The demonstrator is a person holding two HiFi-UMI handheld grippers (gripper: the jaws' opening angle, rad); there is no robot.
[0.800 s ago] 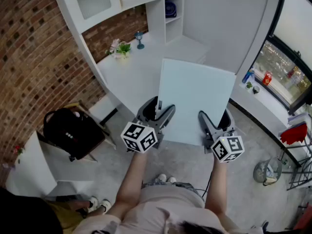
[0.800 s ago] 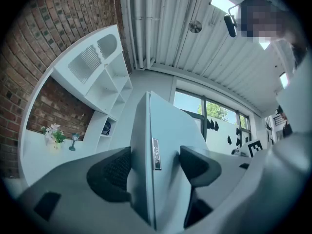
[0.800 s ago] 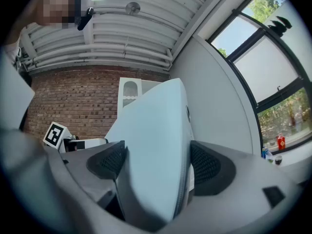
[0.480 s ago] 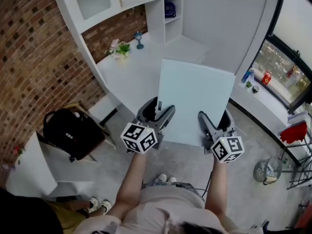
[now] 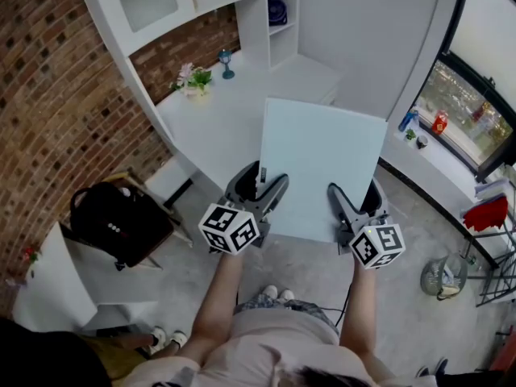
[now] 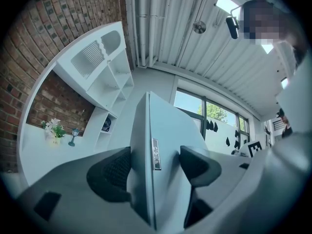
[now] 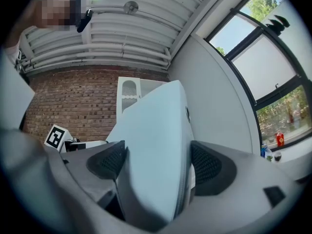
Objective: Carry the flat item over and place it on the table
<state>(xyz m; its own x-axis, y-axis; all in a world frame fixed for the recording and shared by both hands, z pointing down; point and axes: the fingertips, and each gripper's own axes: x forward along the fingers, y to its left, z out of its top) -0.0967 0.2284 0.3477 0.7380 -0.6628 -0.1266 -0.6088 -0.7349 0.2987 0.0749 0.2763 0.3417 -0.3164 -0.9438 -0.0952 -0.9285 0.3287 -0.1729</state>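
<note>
Both forearms are reaching forward side by side, each hand holding its gripper about level with the marker cube facing the person. The left gripper is clamping the near left corner of the panel and the right gripper is clamping the near right corner, with the pads of each pressing on opposite faces of the panel. The panel is hanging flat in the air between the grippers, its near edge sitting over the floor and its far part overlapping the white table in the head view.
</note>
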